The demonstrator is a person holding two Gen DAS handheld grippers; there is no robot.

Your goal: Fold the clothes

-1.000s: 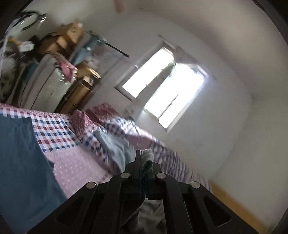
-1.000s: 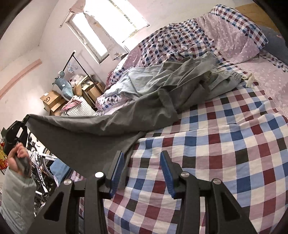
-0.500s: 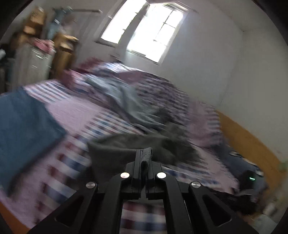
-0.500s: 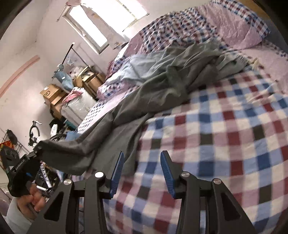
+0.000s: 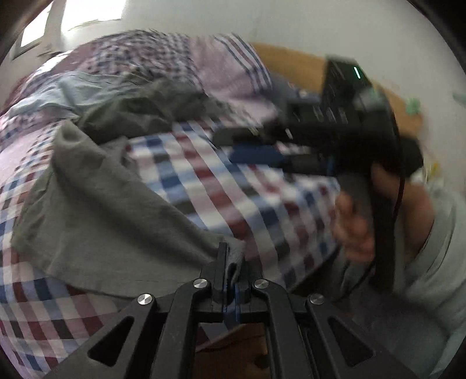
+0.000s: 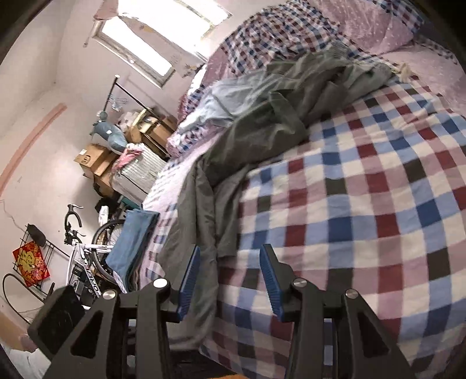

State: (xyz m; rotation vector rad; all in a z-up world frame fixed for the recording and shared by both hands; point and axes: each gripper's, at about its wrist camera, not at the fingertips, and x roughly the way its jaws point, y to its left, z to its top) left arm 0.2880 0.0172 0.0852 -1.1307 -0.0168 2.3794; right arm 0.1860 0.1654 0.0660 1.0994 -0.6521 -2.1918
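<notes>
- Bed with a red, blue and white checked cover: fills most of both views; a lilac dotted pillow lies at its head.
- Grey crumpled garment: spread over the checked cover from the near bed edge up toward a heap of grey and pale blue clothes mid-bed.
- Folded blue cloth: rests at the bed's edge, beside the grey garment.
- White bicycle: stands beside the bed; lettering on its frame is too blurred to read.
- Brown cardboard boxes: stacked against the wall, one bearing a small label, illegible; contents not visible.
- Red square wall hanging: gold characters, unreadable.
- Left gripper: jaws closed together, pinching a corner fold of the grey garment at the near bed edge.
- Right gripper: blue-padded jaws parted wide, holding nothing, poised over the garment's near strip; seen motion-blurred from the left wrist, held in a hand with a pale sleeve.
</notes>
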